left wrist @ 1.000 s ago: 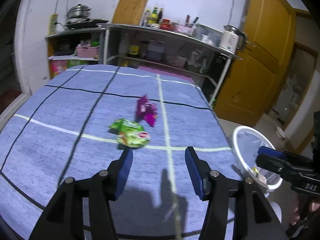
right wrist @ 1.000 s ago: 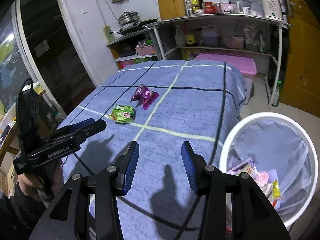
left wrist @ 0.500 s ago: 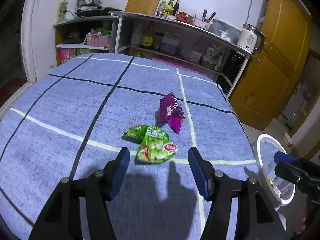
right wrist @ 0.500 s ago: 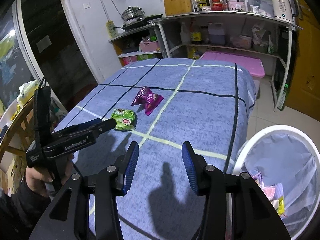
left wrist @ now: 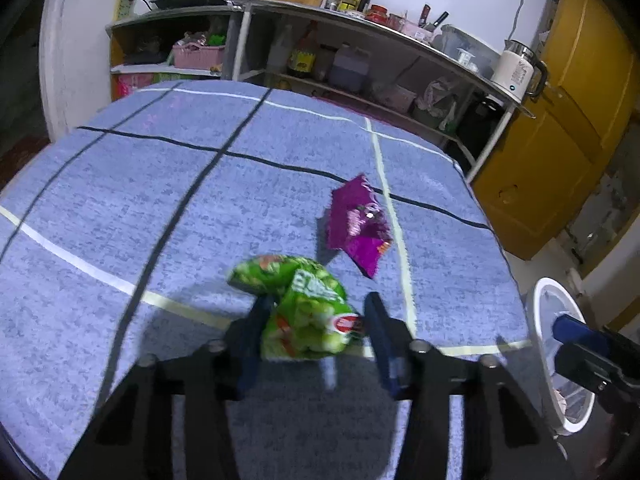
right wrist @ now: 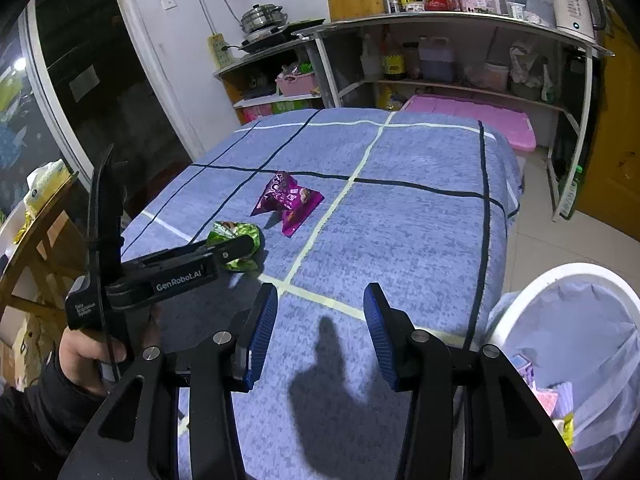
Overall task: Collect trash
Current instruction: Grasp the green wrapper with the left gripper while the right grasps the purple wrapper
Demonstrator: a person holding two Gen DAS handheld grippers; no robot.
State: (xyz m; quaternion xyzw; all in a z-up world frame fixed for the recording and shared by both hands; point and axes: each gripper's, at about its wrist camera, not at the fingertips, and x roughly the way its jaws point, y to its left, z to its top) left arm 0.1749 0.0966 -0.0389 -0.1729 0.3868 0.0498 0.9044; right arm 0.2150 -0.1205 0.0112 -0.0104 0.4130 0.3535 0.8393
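A green snack bag (left wrist: 304, 312) lies on the blue checked tablecloth (left wrist: 120, 208), and my open left gripper (left wrist: 316, 320) has its fingers on either side of it. It also shows in the right wrist view (right wrist: 236, 244), partly behind the left gripper (right wrist: 236, 248). A purple snack bag (left wrist: 356, 224) lies just beyond it, also seen from the right (right wrist: 290, 202). My right gripper (right wrist: 318, 320) is open and empty above the table's near right corner. A white-rimmed trash bin (right wrist: 568, 356) with wrappers inside stands at the right.
Metal shelves (right wrist: 440, 60) with bottles, a kettle and pots stand behind the table. A pink lidded box (right wrist: 468, 120) sits past the far edge. A yellow door (left wrist: 560, 120) is at the right. A wooden chair (right wrist: 44, 240) stands left of the table.
My left gripper has moved forward to the green bag, which now sits between its open fingers. My right gripper has shifted slightly away from the bin.
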